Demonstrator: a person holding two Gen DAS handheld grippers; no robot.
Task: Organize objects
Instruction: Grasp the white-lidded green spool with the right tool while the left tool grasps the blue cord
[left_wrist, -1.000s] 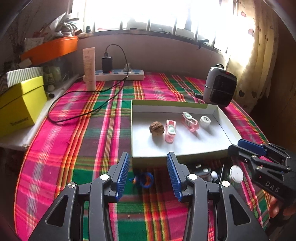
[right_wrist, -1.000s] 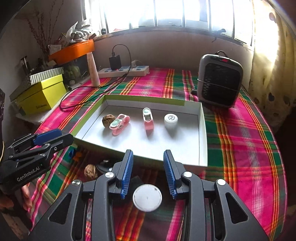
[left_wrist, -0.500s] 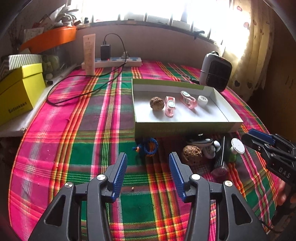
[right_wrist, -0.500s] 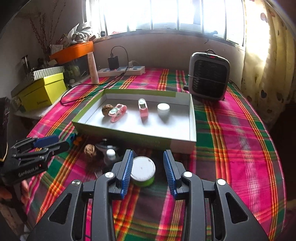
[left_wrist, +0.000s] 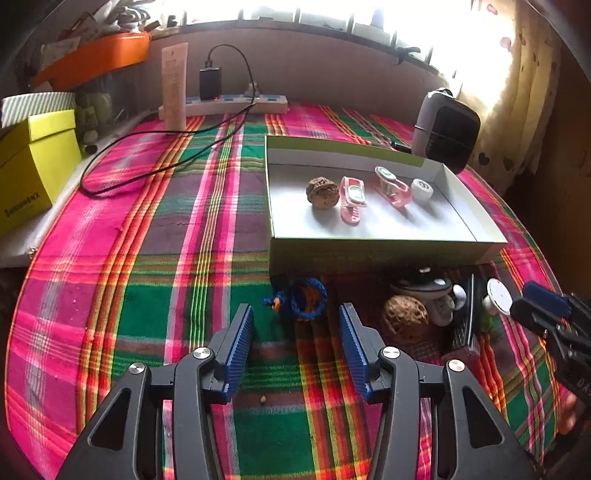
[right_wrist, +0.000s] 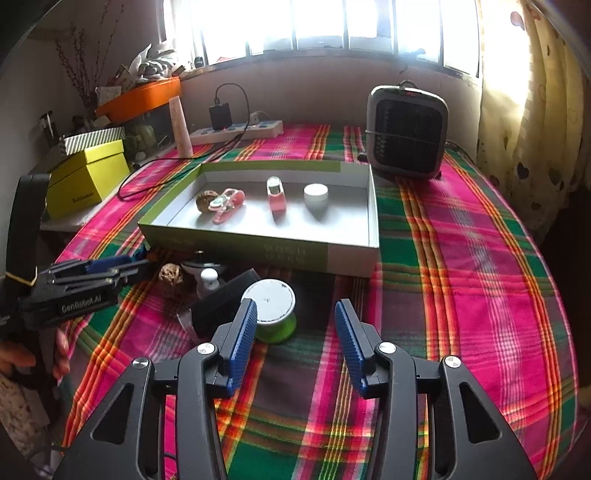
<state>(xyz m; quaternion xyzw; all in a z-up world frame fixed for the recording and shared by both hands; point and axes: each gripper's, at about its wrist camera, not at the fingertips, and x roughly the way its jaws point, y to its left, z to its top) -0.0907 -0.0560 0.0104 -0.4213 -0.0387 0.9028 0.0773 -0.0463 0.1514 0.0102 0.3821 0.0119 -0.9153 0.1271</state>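
Note:
A shallow white tray (left_wrist: 476, 225) (right_wrist: 373, 206) on the plaid cloth holds a walnut (left_wrist: 322, 192), two pink clips (left_wrist: 352, 199) (left_wrist: 393, 186) and a small white jar (left_wrist: 422, 190). In front of the tray lie a blue ring (left_wrist: 306, 299), a second walnut (left_wrist: 404, 321) (right_wrist: 171, 275), a green spool with a white lid (right_wrist: 271, 310) (left_wrist: 496, 297) and a black comb (right_wrist: 221, 301). My left gripper (left_wrist: 297, 326) is open, just short of the blue ring. My right gripper (right_wrist: 295, 328) is open, its left finger beside the green spool.
A grey heater (right_wrist: 406, 133) stands behind the tray at the right. A power strip with a charger and cable (left_wrist: 236, 103), a cream tube (left_wrist: 174, 86), a yellow box (left_wrist: 33, 166) and an orange shelf (left_wrist: 96, 59) sit at the back left.
Both grippers have drawn back from the tray toward the near side, so the loose objects in front of it have come into view. Both stay open.

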